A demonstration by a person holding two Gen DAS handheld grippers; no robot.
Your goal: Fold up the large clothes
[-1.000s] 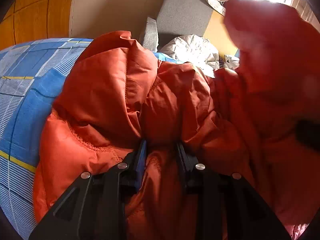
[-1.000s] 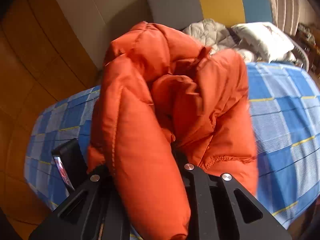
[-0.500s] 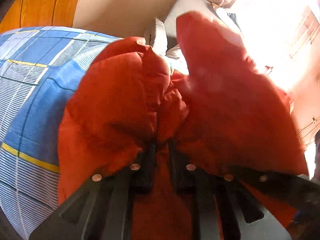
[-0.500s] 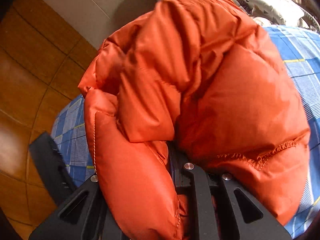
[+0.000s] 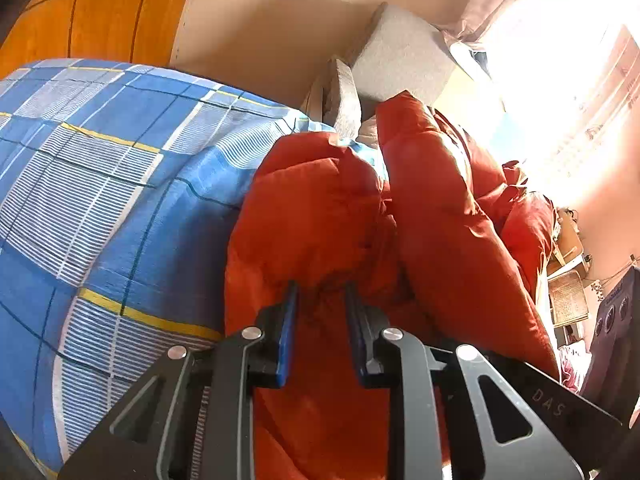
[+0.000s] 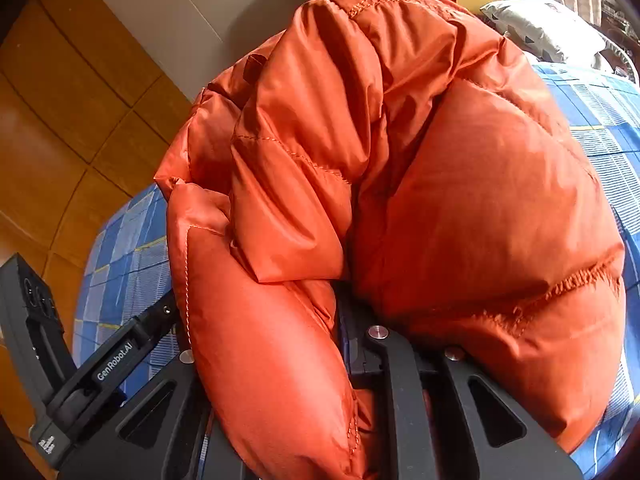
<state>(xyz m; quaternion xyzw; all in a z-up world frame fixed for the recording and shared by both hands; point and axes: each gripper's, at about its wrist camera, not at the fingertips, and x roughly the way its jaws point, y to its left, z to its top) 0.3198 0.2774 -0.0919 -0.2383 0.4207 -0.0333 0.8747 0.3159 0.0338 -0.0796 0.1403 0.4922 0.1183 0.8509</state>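
Puffy quilted orange jacket (image 5: 320,220) bunches between both grippers' clamped fingers, left (image 5: 286,320) easing apart.

Left gripper (image 5: 320,292), lower centre, has a bunch of orange jacket (image 5: 432,220) between its opening jaws (blue pads (image 5: 289,328) touch it). Blue checked bedsheet (image 5: 100,200) fills the left; grey cushion (image 5: 400,60) sits upper centre.

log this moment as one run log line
left gripper: opening, orange jacket between fingers | right gripper: shut on jacket | surface: blue checked bed

A bed with a blue checked sheet (image 5: 120,184) carried the bunched orange down jacket (image 6: 460,200) and a patterned pillow (image 6: 548,28).
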